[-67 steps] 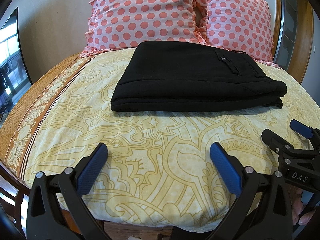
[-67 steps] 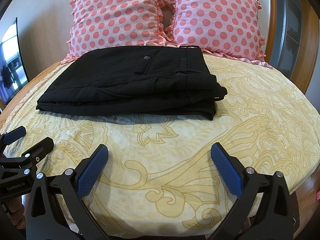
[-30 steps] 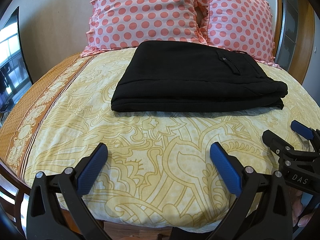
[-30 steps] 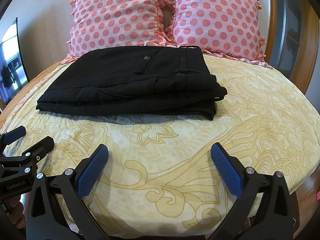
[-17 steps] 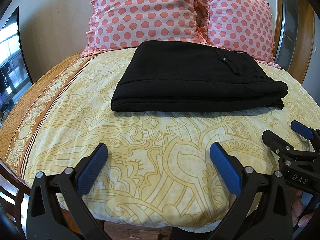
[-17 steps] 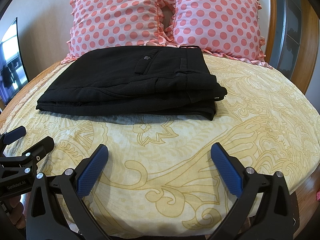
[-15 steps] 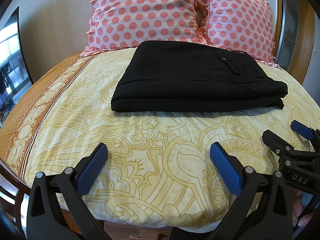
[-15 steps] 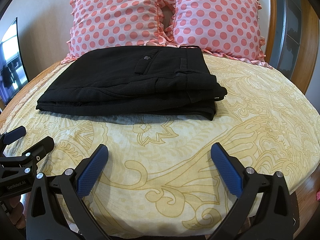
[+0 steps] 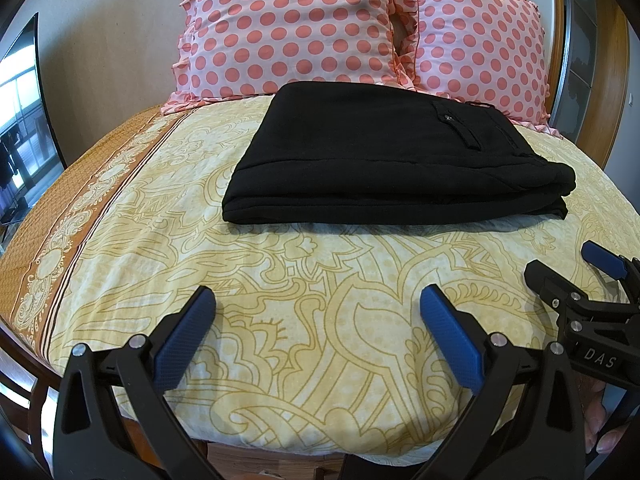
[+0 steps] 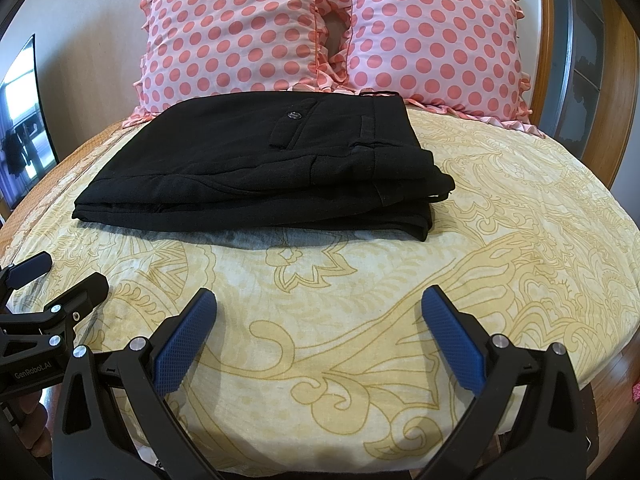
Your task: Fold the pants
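Note:
Black pants (image 9: pixel 384 164) lie folded in a flat rectangular stack on the yellow patterned bedspread (image 9: pixel 304 280), just in front of the pillows; they also show in the right wrist view (image 10: pixel 272 172). My left gripper (image 9: pixel 318 320) is open and empty, held over the bed's near edge, well short of the pants. My right gripper (image 10: pixel 318 320) is open and empty, also near the bed's front edge. Each gripper shows in the other's view: the right one (image 9: pixel 576 276) at the right edge, the left one (image 10: pixel 60 276) at the left edge.
Two pink polka-dot pillows (image 9: pixel 288 28) (image 10: pixel 432 36) stand against the wall behind the pants. A wooden bed frame and a mirrored panel (image 10: pixel 580 60) are at the right. A dark screen (image 9: pixel 20 92) is at the left.

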`<state>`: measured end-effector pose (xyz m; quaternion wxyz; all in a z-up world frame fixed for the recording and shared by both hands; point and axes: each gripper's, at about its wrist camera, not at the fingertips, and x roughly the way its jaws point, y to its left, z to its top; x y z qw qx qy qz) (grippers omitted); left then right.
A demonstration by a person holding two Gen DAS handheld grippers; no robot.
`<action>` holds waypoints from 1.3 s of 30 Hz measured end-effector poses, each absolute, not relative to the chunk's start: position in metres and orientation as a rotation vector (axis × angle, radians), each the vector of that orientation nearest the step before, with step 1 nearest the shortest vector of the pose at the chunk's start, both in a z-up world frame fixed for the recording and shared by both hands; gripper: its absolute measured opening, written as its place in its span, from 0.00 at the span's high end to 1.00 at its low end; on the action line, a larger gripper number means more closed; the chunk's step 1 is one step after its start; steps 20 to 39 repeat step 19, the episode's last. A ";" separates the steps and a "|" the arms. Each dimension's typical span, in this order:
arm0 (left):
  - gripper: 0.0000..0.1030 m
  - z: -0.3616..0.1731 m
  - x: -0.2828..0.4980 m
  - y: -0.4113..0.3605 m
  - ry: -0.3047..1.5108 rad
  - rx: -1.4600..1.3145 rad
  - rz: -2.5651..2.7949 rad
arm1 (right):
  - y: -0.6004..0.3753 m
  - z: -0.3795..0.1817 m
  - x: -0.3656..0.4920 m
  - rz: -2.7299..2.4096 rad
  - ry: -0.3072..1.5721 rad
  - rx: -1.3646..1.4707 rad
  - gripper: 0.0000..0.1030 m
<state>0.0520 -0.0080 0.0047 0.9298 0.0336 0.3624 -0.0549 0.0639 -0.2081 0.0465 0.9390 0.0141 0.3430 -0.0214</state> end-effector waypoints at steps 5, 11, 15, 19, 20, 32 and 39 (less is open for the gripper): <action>0.02 0.004 0.052 -0.008 0.742 0.069 -0.112 | -0.208 0.046 0.064 -0.044 0.700 0.029 0.01; 0.02 0.004 0.053 -0.008 0.744 0.070 -0.112 | -0.208 0.047 0.064 -0.044 0.700 0.029 0.01; 0.02 0.003 0.052 -0.008 0.744 0.070 -0.112 | -0.208 0.046 0.064 -0.044 0.700 0.029 0.01; 0.02 0.004 0.053 -0.009 0.744 0.070 -0.111 | -0.208 0.046 0.064 -0.044 0.700 0.029 0.01; 0.02 0.004 0.053 -0.009 0.744 0.070 -0.111 | -0.208 0.046 0.064 -0.044 0.700 0.029 0.01; 0.02 0.004 0.053 -0.009 0.744 0.070 -0.111 | -0.208 0.046 0.064 -0.044 0.700 0.029 0.01; 0.02 0.004 0.053 -0.009 0.744 0.070 -0.111 | -0.208 0.046 0.064 -0.044 0.700 0.029 0.01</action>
